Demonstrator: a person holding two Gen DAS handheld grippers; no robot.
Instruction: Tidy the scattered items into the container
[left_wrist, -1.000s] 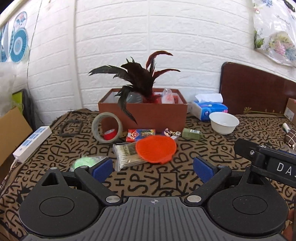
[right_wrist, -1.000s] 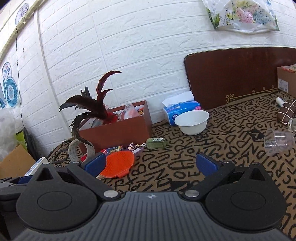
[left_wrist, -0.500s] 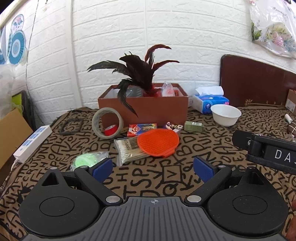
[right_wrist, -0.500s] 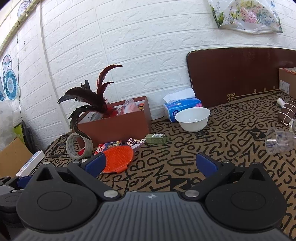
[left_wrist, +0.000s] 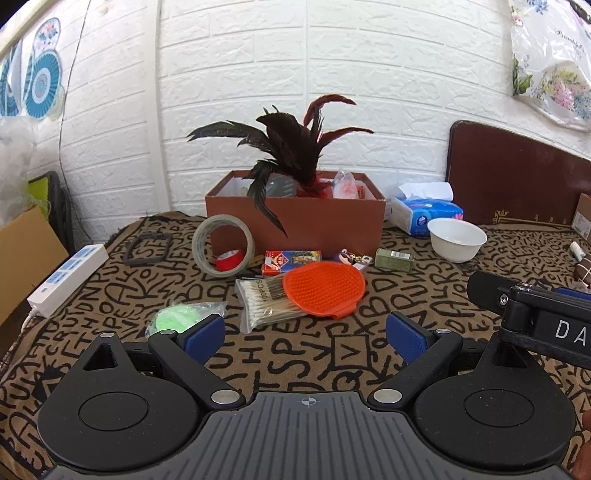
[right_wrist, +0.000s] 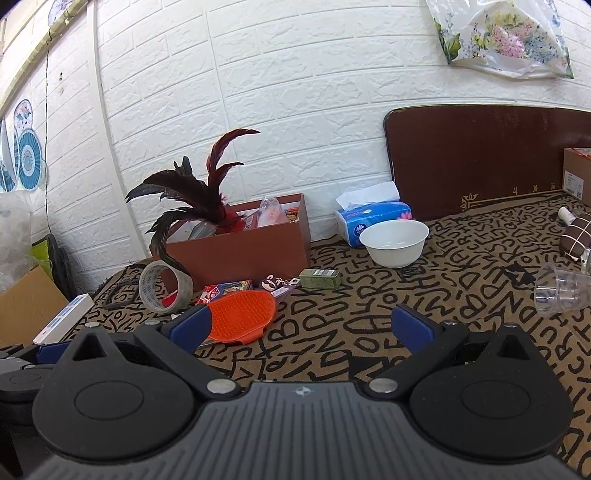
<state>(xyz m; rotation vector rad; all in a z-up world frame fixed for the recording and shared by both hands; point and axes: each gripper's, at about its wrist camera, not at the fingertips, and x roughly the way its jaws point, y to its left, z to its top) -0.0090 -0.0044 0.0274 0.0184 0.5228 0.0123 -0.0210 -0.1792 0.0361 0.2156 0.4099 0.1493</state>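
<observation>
Holding both grippers, left (left_wrist: 304, 334) and right (right_wrist: 301, 328), wide open and empty, I judge the brush (left_wrist: 324, 288) light and bendy; grip its rim.

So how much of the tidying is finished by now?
Partly done: the brown box already holds feathers and a few packets. Nothing is in hand; the left claw and right claw are both open. The orange brush, cotton swabs, tape roll and card pack still lie outside.
</observation>
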